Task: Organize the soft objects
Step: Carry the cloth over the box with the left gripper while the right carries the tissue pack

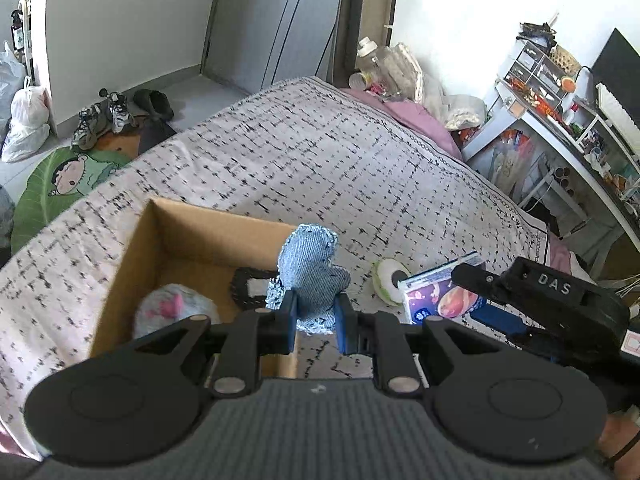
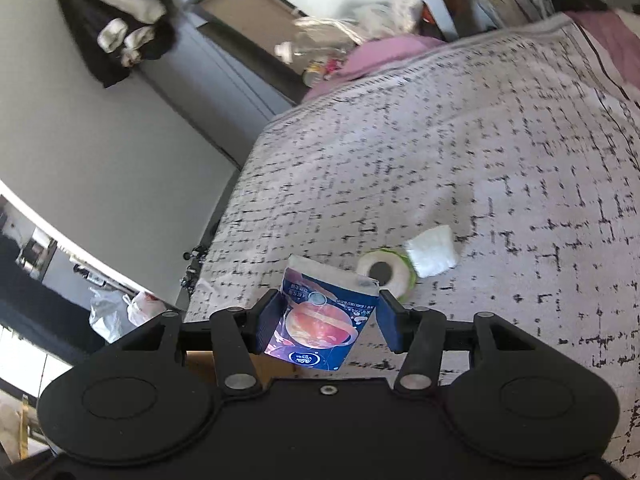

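My left gripper (image 1: 315, 322) is shut on a blue knitted cloth (image 1: 310, 272) and holds it above the right edge of an open cardboard box (image 1: 136, 248) on the bed. Inside the box lie a grey and pink soft toy (image 1: 172, 308) and a black item (image 1: 250, 286). My right gripper (image 2: 328, 322) is shut on a blue tissue pack (image 2: 320, 328) and holds it above the bed; it also shows in the left wrist view (image 1: 440, 296). A toilet paper roll (image 2: 384, 272) with a green wrapper and a white folded tissue (image 2: 432, 252) lie on the bed beyond it.
The bed (image 1: 320, 160) has a pale cover with black marks. Shoes (image 1: 104, 116) and a green mat (image 1: 60, 184) lie on the floor to the left. A cluttered desk (image 1: 560, 120) stands to the right. Bags and bottles (image 1: 392, 68) sit at the bed's far end.
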Demonstrator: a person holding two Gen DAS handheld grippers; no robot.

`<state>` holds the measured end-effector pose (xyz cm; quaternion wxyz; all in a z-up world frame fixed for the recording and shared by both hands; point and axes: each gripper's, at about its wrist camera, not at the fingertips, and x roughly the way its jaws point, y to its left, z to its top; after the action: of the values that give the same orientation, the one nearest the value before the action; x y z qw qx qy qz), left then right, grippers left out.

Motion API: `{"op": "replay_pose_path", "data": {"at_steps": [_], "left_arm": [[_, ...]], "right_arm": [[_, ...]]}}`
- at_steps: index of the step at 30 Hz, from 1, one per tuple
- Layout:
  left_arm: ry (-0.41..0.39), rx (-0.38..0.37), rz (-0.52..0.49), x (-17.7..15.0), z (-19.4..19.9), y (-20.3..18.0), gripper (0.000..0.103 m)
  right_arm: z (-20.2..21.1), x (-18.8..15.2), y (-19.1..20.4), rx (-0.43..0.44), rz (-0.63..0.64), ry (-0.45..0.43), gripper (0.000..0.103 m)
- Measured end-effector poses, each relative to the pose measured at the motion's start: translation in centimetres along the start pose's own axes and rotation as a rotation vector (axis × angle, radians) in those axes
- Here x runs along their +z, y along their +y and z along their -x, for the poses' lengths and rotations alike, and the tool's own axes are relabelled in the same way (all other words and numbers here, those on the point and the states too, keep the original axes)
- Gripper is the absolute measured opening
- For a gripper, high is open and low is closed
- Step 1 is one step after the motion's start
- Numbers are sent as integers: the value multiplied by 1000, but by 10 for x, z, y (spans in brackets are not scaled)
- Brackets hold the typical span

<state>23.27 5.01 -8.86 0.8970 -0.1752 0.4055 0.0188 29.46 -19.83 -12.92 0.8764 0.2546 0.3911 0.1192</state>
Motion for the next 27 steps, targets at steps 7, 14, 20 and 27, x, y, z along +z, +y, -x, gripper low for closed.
{"op": "replay_pose_path", "data": {"at_steps": [7,14,20,27], "left_arm": [[-4,-2,6,10,11,26,18],[-10,-1,15,17,17,49,18],[-9,3,34,20,17,69,18],[5,2,62,23,11,89,18]], "right_arm": [[6,-11,24,22,63,-13,51],[8,-25,48,46,134,-17,51],[5,-34,68,65,194,-10,51],[-4,-45,84,78,237,33,51]]}}
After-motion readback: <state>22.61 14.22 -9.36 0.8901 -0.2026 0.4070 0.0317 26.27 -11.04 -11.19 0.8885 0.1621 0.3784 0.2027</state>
